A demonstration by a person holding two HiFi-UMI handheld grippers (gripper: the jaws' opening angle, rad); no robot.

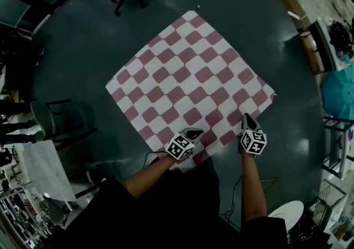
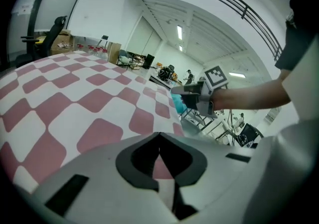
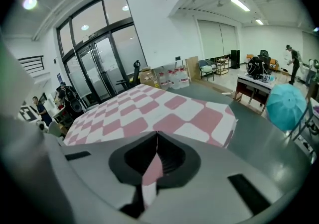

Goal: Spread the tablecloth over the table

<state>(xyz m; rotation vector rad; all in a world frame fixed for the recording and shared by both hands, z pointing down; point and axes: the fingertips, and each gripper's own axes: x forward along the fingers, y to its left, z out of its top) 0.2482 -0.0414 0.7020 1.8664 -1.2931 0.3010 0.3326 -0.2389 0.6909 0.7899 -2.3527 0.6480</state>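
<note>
The checked tablecloth lay spread flat, green floor all round it. The left gripper and right gripper each had jaws clamped tight on its near edge.

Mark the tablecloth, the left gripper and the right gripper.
tablecloth (image 1: 188,84), head view, middle of the checked cloth.
left gripper (image 1: 193,133), head view, tips pinching the cloth.
right gripper (image 1: 247,117), head view, tips pinching the cloth.
</note>
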